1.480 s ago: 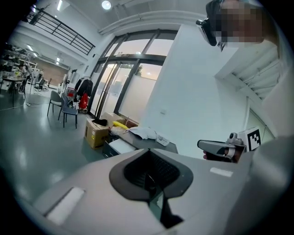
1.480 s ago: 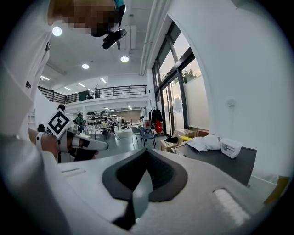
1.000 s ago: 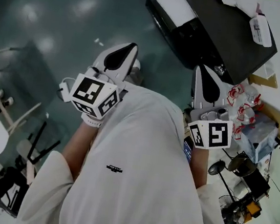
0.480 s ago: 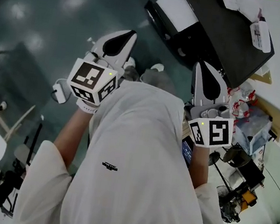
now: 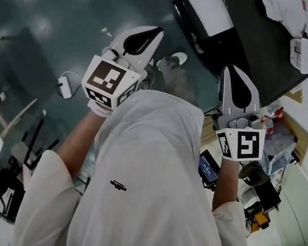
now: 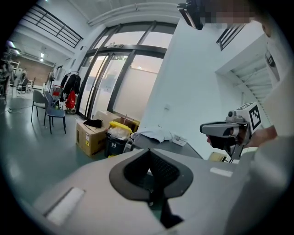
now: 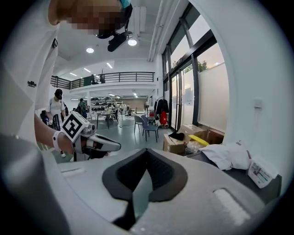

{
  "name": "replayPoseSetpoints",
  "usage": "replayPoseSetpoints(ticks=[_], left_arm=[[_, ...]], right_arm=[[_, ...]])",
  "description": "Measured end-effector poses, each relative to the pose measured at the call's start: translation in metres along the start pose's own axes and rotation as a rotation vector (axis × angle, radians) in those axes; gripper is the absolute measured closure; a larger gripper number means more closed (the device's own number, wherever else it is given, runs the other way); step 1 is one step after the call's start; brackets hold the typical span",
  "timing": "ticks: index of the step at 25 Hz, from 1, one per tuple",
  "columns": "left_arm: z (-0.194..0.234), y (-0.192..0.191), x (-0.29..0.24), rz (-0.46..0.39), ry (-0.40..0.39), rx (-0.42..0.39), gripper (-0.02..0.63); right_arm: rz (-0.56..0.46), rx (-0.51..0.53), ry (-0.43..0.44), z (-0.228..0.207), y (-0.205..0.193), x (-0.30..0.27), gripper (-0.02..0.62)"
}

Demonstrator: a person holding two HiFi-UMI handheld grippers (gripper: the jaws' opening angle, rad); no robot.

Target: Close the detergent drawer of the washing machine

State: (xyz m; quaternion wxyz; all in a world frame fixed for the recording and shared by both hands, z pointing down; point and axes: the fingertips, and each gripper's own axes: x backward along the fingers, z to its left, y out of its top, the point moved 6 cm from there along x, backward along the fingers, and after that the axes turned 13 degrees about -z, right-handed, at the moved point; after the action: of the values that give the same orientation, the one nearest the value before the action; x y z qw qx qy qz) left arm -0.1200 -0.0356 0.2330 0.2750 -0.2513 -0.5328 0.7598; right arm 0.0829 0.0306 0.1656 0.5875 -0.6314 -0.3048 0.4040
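A black machine with a white panel on its near side stands at the top right of the head view; I cannot make out a detergent drawer on it. White cloth lies on its dark top. My left gripper is held in the air over the green floor, left of the machine, jaws together and holding nothing. My right gripper hangs close to the machine's near edge, also shut and not holding anything. In the left gripper view the right gripper shows at the right.
Crates and clutter sit at the right by the white wall. A person's shoe steps on the floor between the grippers. Cardboard boxes and chairs stand by the glass front. A labelled bottle lies on the machine's top.
Both grippers have moved up in the head view, nearer the black machine, and a shoe has come forward between them. Their jaws stay together.
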Motion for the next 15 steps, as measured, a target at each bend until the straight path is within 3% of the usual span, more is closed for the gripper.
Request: replayPoseSetpoints(ticks=[8,15], left_arm=[[0.013,-0.031,-0.028,0.026,-0.044,-0.012,0.588],[0.022,-0.061,-0.047,0.065,-0.053,-0.011,0.588]], right_arm=[[0.063,0.03,0.113,-0.003,-0.017,-0.015,0.591],[0.083,0.0,0.14,-0.012,-0.035,-0.029,0.591]])
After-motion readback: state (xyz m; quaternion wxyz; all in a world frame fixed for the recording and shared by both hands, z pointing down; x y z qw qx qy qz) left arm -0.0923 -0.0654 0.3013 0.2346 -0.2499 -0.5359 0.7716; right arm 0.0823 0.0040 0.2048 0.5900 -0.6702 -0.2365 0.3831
